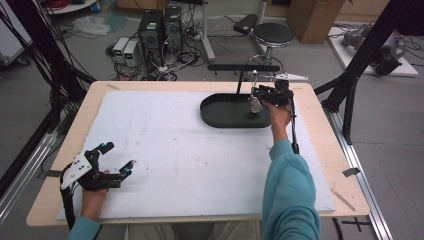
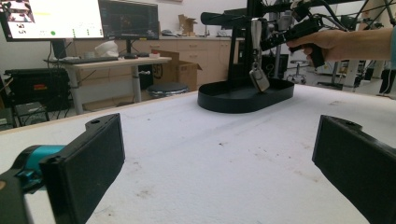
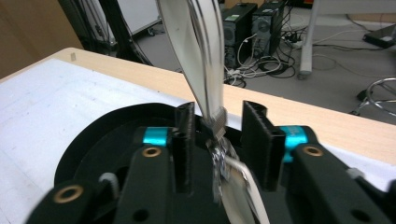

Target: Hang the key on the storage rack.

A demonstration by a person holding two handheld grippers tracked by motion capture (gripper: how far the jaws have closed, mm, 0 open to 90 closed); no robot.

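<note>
From above, we see our left gripper (image 1: 116,156) resting on the white mat (image 1: 190,150), jaws spread wide. Our right gripper (image 1: 260,95) reaches a silver strap (image 1: 254,100) hanging from the black stand (image 1: 243,67) over the black tray (image 1: 220,112).

Along our left gripper view, the jaws gape with nothing between them.

Along our right gripper view, narrow jaws flank the strap (image 3: 205,70); whether they pinch it we cannot tell.
</note>
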